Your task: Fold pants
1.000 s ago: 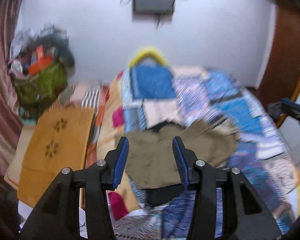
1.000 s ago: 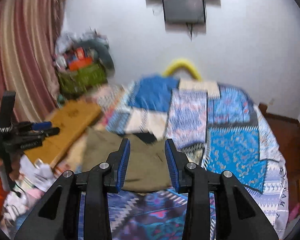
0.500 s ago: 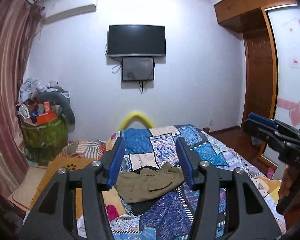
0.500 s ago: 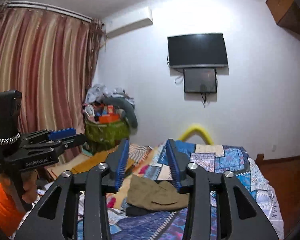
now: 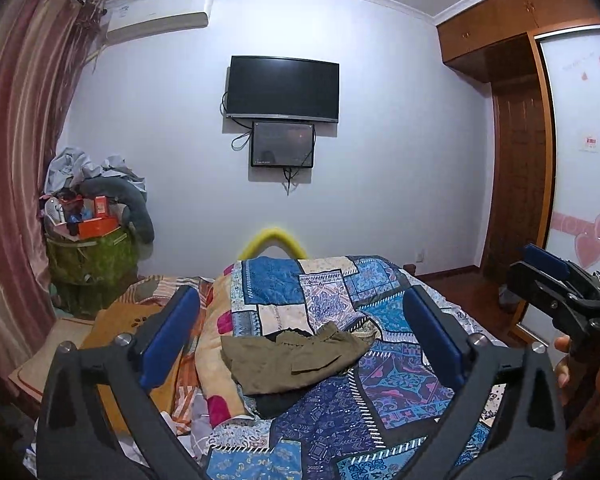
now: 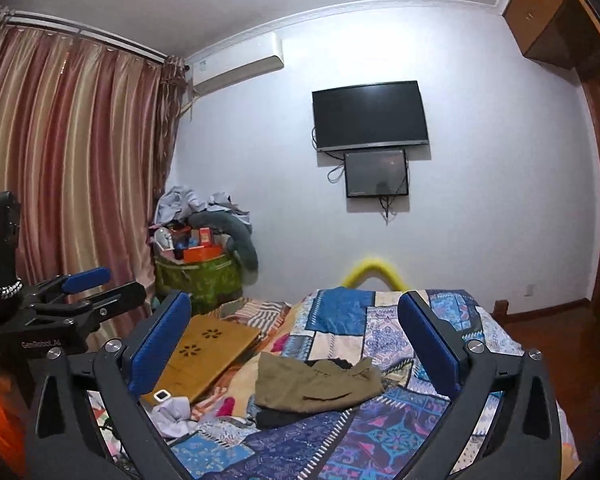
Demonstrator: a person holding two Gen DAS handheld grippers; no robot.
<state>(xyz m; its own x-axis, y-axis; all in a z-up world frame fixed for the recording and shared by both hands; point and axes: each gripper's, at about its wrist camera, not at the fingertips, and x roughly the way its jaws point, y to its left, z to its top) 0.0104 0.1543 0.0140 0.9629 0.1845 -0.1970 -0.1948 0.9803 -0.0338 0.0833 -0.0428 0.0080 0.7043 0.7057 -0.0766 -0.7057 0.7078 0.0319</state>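
Olive-green pants (image 5: 288, 360) lie folded in a rumpled bundle on the patchwork quilt (image 5: 380, 412), on top of a dark garment. They also show in the right wrist view (image 6: 316, 384). My left gripper (image 5: 300, 340) is wide open and empty, held back above the near end of the bed. My right gripper (image 6: 294, 338) is wide open and empty too, at about the same distance. Each gripper appears at the edge of the other's view, the right one (image 5: 556, 280) and the left one (image 6: 88, 292).
A wooden lap tray (image 6: 208, 356) lies on the bed's left side beside loose cloth and a small white device (image 6: 162, 395). A green hamper piled with clutter (image 5: 88, 256) stands by the curtain. A TV (image 5: 282, 90) hangs on the far wall. A wardrobe (image 5: 516, 184) stands right.
Both grippers pulled up and back from right over the pants and tilted upward, so the whole room now shows. Both jaws opened much wider. The pants stay on the bed.
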